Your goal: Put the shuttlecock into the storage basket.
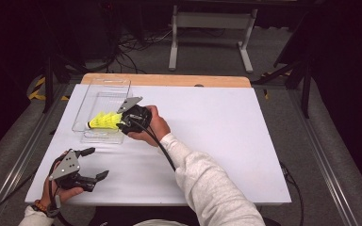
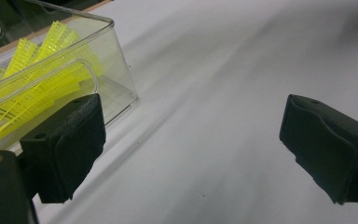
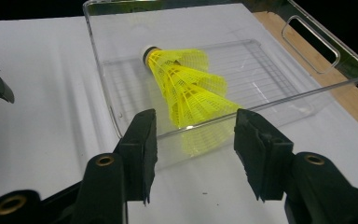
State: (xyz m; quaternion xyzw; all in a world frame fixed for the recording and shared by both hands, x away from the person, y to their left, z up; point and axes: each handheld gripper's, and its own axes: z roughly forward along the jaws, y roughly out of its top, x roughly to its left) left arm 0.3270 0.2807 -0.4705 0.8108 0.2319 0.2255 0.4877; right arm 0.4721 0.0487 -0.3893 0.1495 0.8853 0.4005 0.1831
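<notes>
Now the white worktop (image 1: pixel 217 141) carries a clear tray (image 3: pixel 121 116) at its far left; yellow shuttlecocks (image 3: pixel 191 93), seemingly stacked, lie inside. Right gripper (image 3: pixel 193 140) stands open just beside the tray's near wall; left gripper (image 1: pixel 94 162) gapes, near left.

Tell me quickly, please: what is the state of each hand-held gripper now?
Left hand-held gripper: open, holding nothing.
Right hand-held gripper: open, jaws apart before the yellow shuttlecocks in the clear tray, holding nothing.
</notes>
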